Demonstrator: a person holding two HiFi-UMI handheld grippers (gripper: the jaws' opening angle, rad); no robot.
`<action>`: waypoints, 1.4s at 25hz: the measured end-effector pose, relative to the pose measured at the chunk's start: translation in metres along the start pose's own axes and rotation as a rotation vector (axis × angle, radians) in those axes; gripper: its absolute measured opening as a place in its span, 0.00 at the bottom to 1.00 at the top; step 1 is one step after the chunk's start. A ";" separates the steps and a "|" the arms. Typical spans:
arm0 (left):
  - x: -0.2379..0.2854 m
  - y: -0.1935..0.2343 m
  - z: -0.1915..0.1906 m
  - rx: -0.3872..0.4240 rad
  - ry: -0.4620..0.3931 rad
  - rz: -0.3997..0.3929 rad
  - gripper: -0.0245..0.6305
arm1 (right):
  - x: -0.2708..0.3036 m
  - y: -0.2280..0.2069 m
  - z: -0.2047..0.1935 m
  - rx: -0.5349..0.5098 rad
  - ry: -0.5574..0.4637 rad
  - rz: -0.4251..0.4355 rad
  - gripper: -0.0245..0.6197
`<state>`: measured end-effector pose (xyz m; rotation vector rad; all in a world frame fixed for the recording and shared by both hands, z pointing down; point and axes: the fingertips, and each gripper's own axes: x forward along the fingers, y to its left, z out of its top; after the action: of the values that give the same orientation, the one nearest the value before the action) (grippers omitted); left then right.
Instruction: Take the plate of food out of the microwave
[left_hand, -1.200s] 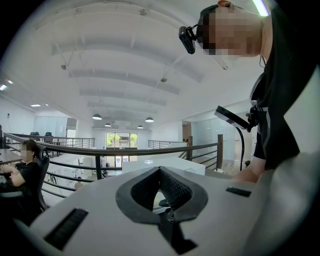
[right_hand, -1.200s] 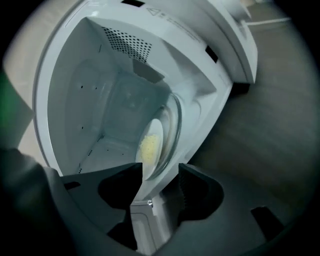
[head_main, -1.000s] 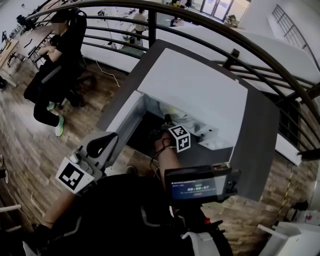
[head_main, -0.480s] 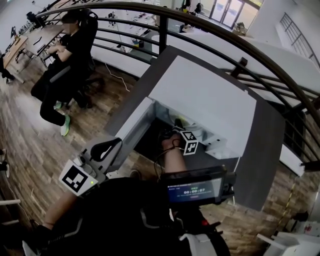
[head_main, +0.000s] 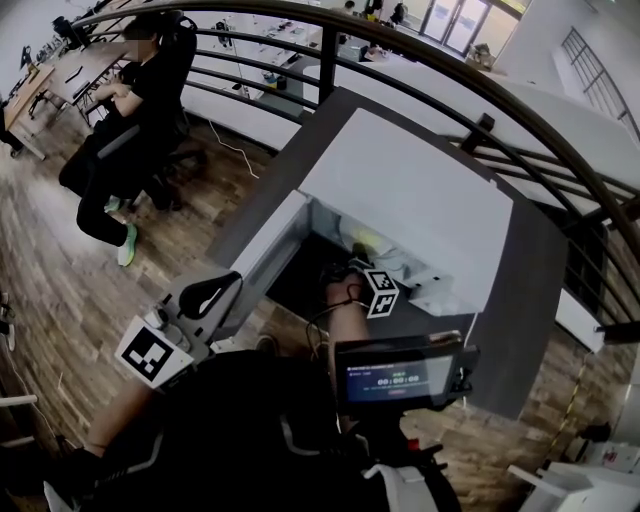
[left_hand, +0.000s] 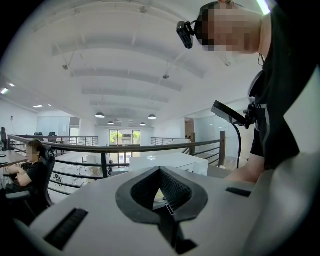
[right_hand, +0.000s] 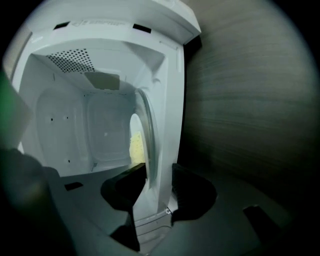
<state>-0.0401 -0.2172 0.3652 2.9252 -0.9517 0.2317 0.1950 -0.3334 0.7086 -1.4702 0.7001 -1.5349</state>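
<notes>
The white microwave (head_main: 410, 190) stands on a dark table with its door (head_main: 262, 252) swung open to the left. Inside lies a pale plate (head_main: 378, 250) with yellow food (right_hand: 136, 145) on it. My right gripper (head_main: 356, 264) reaches into the opening, rolled onto its side. In the right gripper view the plate (right_hand: 146, 131) shows edge-on with its rim between the right gripper's (right_hand: 159, 175) jaws. Those jaws have just been closing, and both pads now lie against the rim. My left gripper (head_main: 205, 297) hangs low at the left, beside the door. The left gripper (left_hand: 160, 170) is shut on nothing.
The dark table (head_main: 525, 290) runs past the microwave to the right. A curved black railing (head_main: 480, 90) stands close behind it. A person sits on an office chair (head_main: 130, 110) at the upper left. A small screen (head_main: 400, 372) hangs on my chest.
My right gripper has rolled about its own axis at the mouth of the microwave. The left gripper has kept its place.
</notes>
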 end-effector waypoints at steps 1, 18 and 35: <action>0.000 0.000 0.000 0.000 -0.002 -0.004 0.04 | -0.003 0.001 -0.001 -0.006 0.001 0.012 0.28; 0.008 -0.014 0.000 0.006 -0.001 -0.045 0.04 | -0.019 0.010 0.008 -0.023 0.030 0.116 0.09; 0.009 -0.022 0.005 0.017 -0.014 -0.056 0.04 | -0.043 0.010 0.002 -0.122 0.073 0.204 0.06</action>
<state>-0.0192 -0.2051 0.3621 2.9681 -0.8719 0.2174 0.1955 -0.3007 0.6793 -1.3894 0.9721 -1.4149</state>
